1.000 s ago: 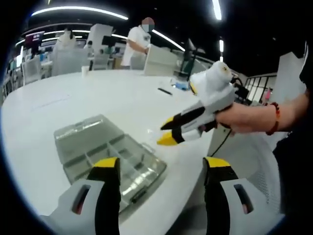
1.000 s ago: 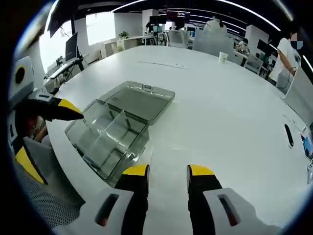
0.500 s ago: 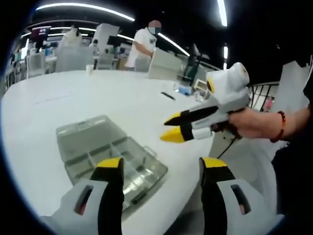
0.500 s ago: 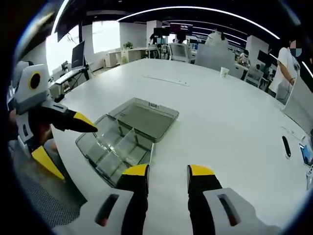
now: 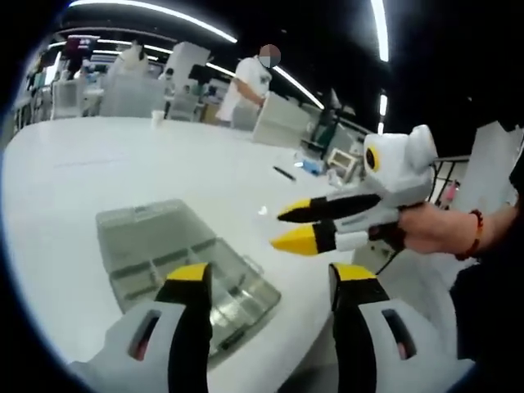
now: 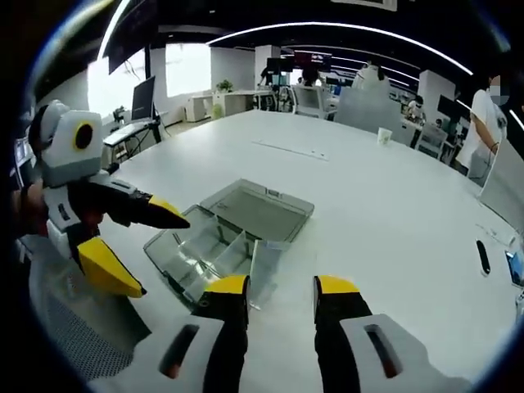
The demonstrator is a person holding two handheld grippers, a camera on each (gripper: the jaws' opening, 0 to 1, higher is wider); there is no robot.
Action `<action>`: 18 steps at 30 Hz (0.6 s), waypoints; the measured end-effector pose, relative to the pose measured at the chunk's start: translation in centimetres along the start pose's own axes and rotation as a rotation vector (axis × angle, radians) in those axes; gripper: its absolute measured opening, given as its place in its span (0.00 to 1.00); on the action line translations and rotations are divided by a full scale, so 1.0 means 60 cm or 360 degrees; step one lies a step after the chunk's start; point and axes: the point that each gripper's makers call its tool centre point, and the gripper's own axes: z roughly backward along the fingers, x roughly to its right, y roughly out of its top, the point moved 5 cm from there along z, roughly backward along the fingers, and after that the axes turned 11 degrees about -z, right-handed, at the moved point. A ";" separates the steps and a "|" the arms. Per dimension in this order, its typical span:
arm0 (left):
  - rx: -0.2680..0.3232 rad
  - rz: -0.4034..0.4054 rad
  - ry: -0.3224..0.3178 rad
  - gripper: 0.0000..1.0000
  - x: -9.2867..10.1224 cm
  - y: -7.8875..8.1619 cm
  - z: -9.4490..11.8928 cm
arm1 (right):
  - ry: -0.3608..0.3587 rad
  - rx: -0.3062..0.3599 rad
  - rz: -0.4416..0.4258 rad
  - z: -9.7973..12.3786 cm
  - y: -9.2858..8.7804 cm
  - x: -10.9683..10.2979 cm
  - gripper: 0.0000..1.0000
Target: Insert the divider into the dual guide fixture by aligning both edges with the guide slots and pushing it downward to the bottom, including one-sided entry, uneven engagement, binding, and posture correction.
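Observation:
A clear plastic compartment box (image 5: 192,274) lies on the white table with its lid (image 5: 143,225) folded open behind it. My left gripper (image 5: 268,278) hovers above the box's near edge, jaws wide apart and empty. My right gripper (image 5: 286,225), held in a hand, comes in from the right and hangs off the box's right side. In the right gripper view the box (image 6: 205,250) and its lid (image 6: 260,209) lie ahead. A thin clear divider (image 6: 266,274) stands up between the jaws of my right gripper (image 6: 280,286). My left gripper (image 6: 151,250) floats open at the left.
The round white table (image 6: 393,213) has much bare surface beyond the box, and its edge (image 5: 311,327) curves close under both grippers. A paper cup (image 6: 383,135) and a black pen (image 6: 483,255) lie far off. A person (image 5: 246,82) stands past the table among desks and chairs.
Both grippers have drawn back and up from the box, which now looks smaller in the right gripper view. The right gripper sits farther right of the box; the left gripper shows more fully.

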 end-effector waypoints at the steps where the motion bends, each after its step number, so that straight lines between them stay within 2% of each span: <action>1: 0.0007 0.0008 0.0006 0.56 -0.001 0.001 0.000 | 0.0006 0.0014 -0.0005 0.002 0.002 -0.001 0.26; 9: 0.0062 0.0093 0.0046 0.50 -0.006 0.005 -0.001 | 0.0089 0.0051 0.0029 0.005 0.011 -0.022 0.26; 18: 0.0106 0.0174 0.0090 0.45 -0.002 0.007 0.002 | 0.0125 0.0112 0.0013 0.015 0.012 -0.031 0.26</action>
